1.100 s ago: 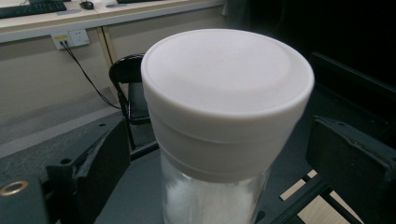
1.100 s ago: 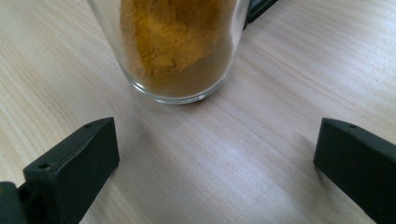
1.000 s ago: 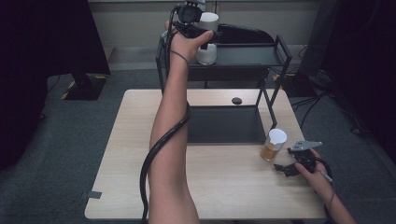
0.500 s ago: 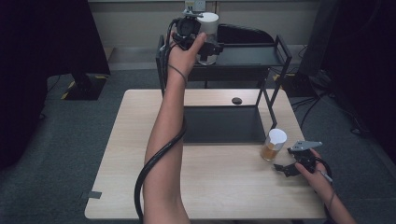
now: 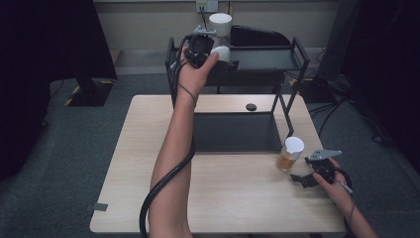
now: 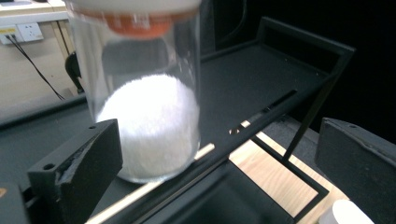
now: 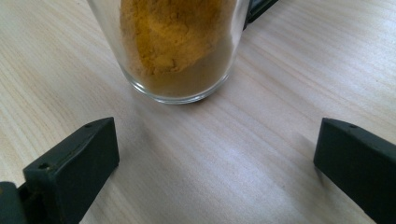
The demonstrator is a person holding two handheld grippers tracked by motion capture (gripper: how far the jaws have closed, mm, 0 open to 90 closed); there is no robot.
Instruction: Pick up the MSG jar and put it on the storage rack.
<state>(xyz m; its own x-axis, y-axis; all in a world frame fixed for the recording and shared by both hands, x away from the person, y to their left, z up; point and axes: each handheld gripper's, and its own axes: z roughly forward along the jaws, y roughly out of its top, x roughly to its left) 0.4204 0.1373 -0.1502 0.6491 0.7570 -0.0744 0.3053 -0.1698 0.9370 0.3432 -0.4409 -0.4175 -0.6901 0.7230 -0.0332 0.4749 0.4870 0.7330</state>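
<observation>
I have set the white-powder jar [image 6: 149,116] on the black shelf [image 6: 261,84], at twelve o'clock from the table [image 5: 124,163]. The left gripper [image 6: 215,154] is spread, its jaws having just opened off the jar. Next I judge: withdraw clear. The right gripper [image 7: 215,158] rests spread behind the orange-powder jar [image 7: 180,46].

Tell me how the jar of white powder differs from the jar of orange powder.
The white-powder jar stands up on the black shelf; the orange-powder jar stands on the wooden table. The white-powder jar sits by the left gripper, the orange-powder jar by the right gripper. Both are clear glass, white-lidded and upright.
</observation>
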